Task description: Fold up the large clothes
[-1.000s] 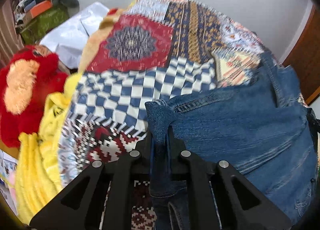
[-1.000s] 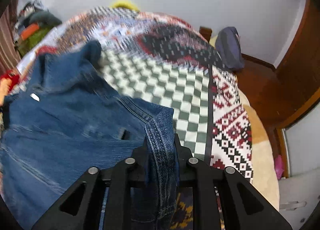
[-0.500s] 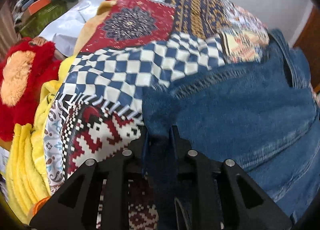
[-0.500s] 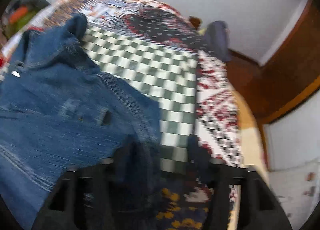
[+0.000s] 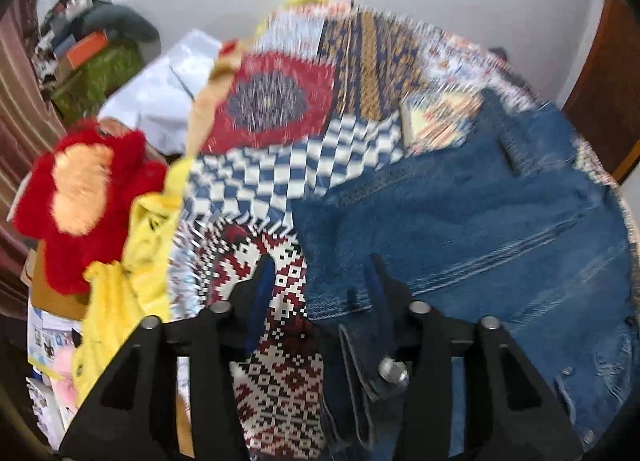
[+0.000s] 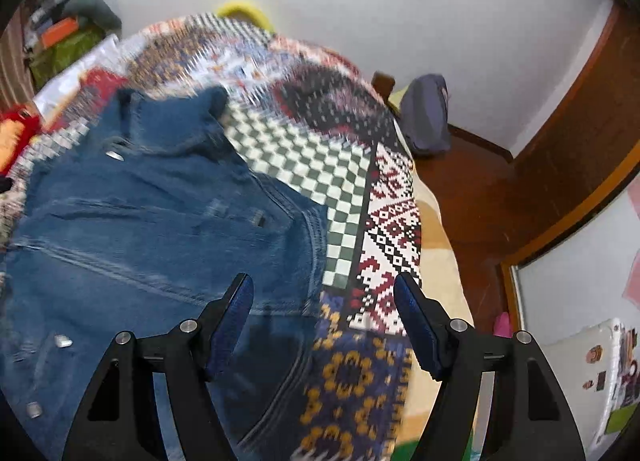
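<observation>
A denim jacket (image 6: 132, 229) lies flat on the patchwork bedspread (image 6: 392, 229), filling the left of the right view. Both hand-held grippers have just been opening: the right (image 6: 324, 285) gapes empty; the left (image 5: 324, 273) stands apart, holding nothing, over the jacket's edge.

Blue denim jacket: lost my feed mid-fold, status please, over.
Left gripper and right gripper open, fingers just spread, nothing held. Blue denim jacket lies on the patchwork bedspread. Nothing in the way.
</observation>
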Demonstrator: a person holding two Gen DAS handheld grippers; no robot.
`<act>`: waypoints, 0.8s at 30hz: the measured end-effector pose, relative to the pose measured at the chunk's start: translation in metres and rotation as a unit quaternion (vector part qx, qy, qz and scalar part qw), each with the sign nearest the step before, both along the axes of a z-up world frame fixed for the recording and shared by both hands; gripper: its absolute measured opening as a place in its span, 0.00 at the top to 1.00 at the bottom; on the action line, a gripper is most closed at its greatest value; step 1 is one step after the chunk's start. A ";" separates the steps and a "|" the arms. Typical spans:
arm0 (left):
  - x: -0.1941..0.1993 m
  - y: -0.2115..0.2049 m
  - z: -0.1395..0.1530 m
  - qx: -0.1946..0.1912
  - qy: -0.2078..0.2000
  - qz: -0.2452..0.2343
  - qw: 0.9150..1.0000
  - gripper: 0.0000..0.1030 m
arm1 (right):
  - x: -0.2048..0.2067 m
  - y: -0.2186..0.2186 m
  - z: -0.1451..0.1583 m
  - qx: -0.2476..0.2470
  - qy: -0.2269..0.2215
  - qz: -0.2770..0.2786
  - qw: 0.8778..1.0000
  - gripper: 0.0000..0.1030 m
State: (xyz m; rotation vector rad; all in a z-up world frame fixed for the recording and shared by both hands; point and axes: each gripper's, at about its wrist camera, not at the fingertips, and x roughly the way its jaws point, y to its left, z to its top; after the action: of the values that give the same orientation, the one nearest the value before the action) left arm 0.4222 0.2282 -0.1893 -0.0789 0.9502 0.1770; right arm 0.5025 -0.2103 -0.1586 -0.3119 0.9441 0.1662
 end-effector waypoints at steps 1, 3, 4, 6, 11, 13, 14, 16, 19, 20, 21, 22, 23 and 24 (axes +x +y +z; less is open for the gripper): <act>-0.006 -0.002 0.009 -0.001 -0.008 -0.002 1.000 0.48 | -0.012 -0.001 0.012 0.010 -0.005 0.002 1.000 0.32; -0.022 -0.007 0.029 -0.002 -0.025 -0.007 1.000 0.39 | -0.028 -0.002 0.030 0.023 -0.013 0.005 1.000 0.32; -0.030 -0.010 0.038 -0.002 -0.033 -0.009 0.999 0.32 | -0.039 -0.004 0.042 0.034 -0.020 0.008 0.999 0.31; -0.049 -0.014 0.055 -0.003 -0.052 -0.012 0.999 0.22 | -0.059 -0.008 0.061 0.054 -0.032 0.010 0.998 0.31; -0.101 -0.025 0.077 -0.013 -0.075 -0.008 0.997 0.02 | -0.104 -0.025 0.089 0.105 -0.033 0.013 0.994 0.20; -0.121 -0.029 0.077 -0.014 -0.074 -0.013 0.997 0.02 | -0.121 -0.034 0.091 0.124 -0.027 0.019 0.992 0.19; -0.131 -0.031 0.075 -0.015 -0.073 -0.013 0.997 0.02 | -0.130 -0.036 0.090 0.128 -0.023 0.021 0.991 0.19; -0.151 -0.036 0.068 -0.023 -0.065 -0.016 0.997 0.02 | -0.145 -0.040 0.084 0.133 -0.014 0.024 0.991 0.19; -0.178 -0.043 0.052 -0.026 -0.051 -0.015 0.998 0.02 | -0.167 -0.044 0.065 0.127 0.010 0.021 0.992 0.19; -0.185 -0.045 0.046 -0.027 -0.047 -0.013 0.998 0.02 | -0.173 -0.044 0.057 0.124 0.018 0.019 0.992 0.19; -0.191 -0.047 0.041 -0.027 -0.041 -0.011 0.999 0.02 | -0.179 -0.044 0.050 0.122 0.026 0.018 0.992 0.19; -0.197 -0.049 0.033 -0.027 -0.033 -0.009 0.999 0.02 | -0.187 -0.043 0.039 0.117 0.036 0.017 0.992 0.19; -0.203 -0.050 0.025 -0.030 -0.023 -0.005 0.999 0.02 | -0.192 -0.043 0.032 0.112 0.042 0.017 0.993 0.19; -0.208 -0.051 0.016 -0.035 -0.013 -0.001 0.999 0.02 | -0.197 -0.043 0.023 0.108 0.047 0.016 0.993 0.19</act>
State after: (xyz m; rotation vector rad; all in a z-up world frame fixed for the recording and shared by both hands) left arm 0.2141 0.1768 -0.1737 -0.1448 0.9305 0.1410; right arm 0.3050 -0.2530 -0.1353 -0.1205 1.0056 0.3115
